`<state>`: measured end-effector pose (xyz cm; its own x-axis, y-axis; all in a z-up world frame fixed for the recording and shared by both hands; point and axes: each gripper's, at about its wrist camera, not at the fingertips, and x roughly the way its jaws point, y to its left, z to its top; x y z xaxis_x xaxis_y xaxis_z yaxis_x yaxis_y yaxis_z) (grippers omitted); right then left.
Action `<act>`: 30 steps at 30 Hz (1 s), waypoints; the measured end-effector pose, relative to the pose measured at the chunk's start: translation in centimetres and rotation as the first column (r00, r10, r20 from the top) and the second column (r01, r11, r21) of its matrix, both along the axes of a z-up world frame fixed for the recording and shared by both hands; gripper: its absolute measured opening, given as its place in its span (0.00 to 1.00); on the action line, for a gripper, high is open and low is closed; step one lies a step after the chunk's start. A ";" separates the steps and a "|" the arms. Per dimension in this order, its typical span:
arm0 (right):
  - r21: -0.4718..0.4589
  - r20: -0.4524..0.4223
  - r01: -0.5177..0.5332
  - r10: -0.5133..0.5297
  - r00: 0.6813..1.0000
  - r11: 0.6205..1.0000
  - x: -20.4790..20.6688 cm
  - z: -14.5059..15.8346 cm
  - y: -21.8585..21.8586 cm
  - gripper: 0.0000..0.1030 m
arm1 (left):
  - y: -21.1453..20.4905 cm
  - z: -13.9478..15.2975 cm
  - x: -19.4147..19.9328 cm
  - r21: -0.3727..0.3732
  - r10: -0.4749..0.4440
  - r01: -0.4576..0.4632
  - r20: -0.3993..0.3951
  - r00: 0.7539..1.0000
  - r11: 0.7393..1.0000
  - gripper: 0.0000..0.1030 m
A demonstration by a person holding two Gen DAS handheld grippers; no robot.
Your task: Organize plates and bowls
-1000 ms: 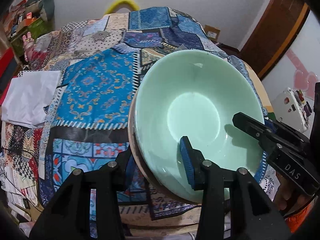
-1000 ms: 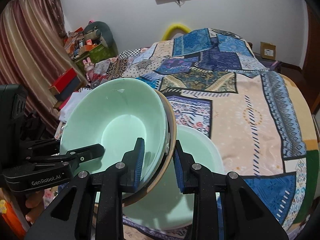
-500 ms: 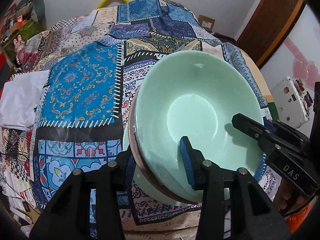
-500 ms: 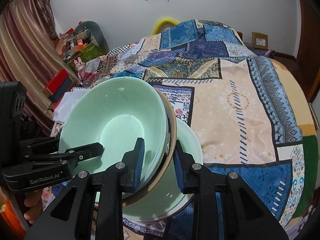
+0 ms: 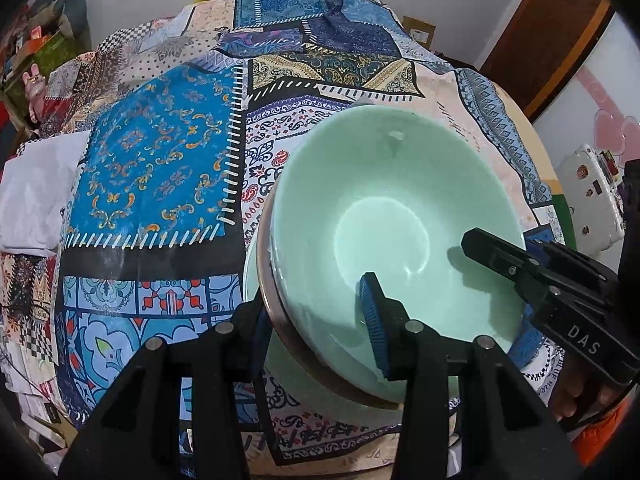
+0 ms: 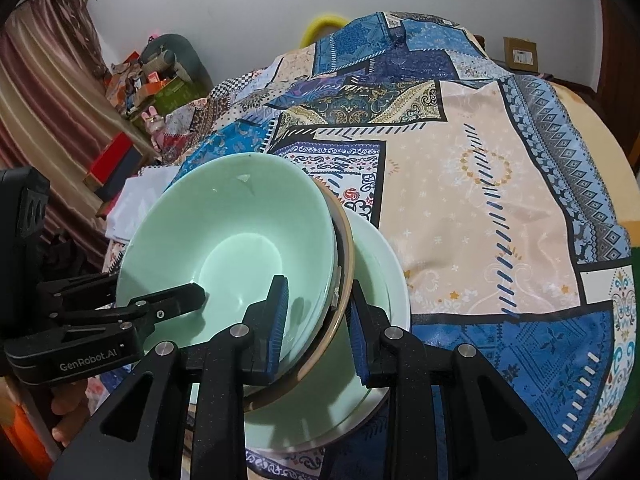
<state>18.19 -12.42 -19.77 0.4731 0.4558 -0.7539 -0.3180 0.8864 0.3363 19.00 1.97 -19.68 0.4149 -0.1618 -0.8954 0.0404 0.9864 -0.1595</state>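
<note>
A mint green bowl (image 5: 392, 216) (image 6: 232, 232) sits nested in a brown-rimmed dish (image 5: 266, 280) (image 6: 349, 248), and both grippers hold this tilted stack by opposite rims. My left gripper (image 5: 316, 320) (image 6: 120, 316) is shut on the near rim, one blue pad inside the bowl and the other finger under the dish. My right gripper (image 6: 316, 324) (image 5: 540, 280) is shut on the other rim in the same way. Just below the stack lies a pale green plate (image 6: 394, 280) (image 5: 280, 364) with a white rim, on the patchwork cloth (image 6: 480, 184). Whether the stack touches it I cannot tell.
The cloth covers a round table. A white folded sheet (image 5: 36, 192) lies at its left edge. A white box (image 5: 588, 200) stands off the right side. Boxes and toys (image 6: 136, 80) crowd the back left corner, and a brown door (image 5: 552, 20) is at the back right.
Both grippers have come down with the bowl stack, closing the gap above the pale green plate. Their grips are unchanged.
</note>
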 end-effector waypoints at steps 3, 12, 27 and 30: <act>0.009 -0.004 -0.006 0.006 1.000 1.000 0.0 -0.1 0.1 0.27 | 0.0 -0.1 -0.1 0.007 -0.003 0.003 0.007 1.000 1.000 0.41; 0.014 0.051 0.013 -0.014 0.999 1.000 -0.8 1.8 -0.9 0.30 | 0.7 2.3 -1.2 0.047 0.029 -0.034 0.100 0.995 0.998 0.41; 0.052 0.394 0.020 -0.039 0.918 0.998 -7.7 12.8 -2.4 0.39 | 0.2 15.1 -8.5 0.057 0.048 -0.092 0.525 0.850 0.994 0.63; 0.063 0.477 0.024 -0.051 0.877 0.998 -9.6 15.0 -2.6 0.44 | 0.1 17.0 -10.2 0.043 0.057 -0.102 0.593 0.803 0.994 0.71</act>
<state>8.64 -14.98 -4.81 0.7872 0.4638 -0.4064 -0.4193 0.8858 0.1986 8.77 2.09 -2.70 0.8752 -0.0520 -0.4809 0.0252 0.9978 -0.0620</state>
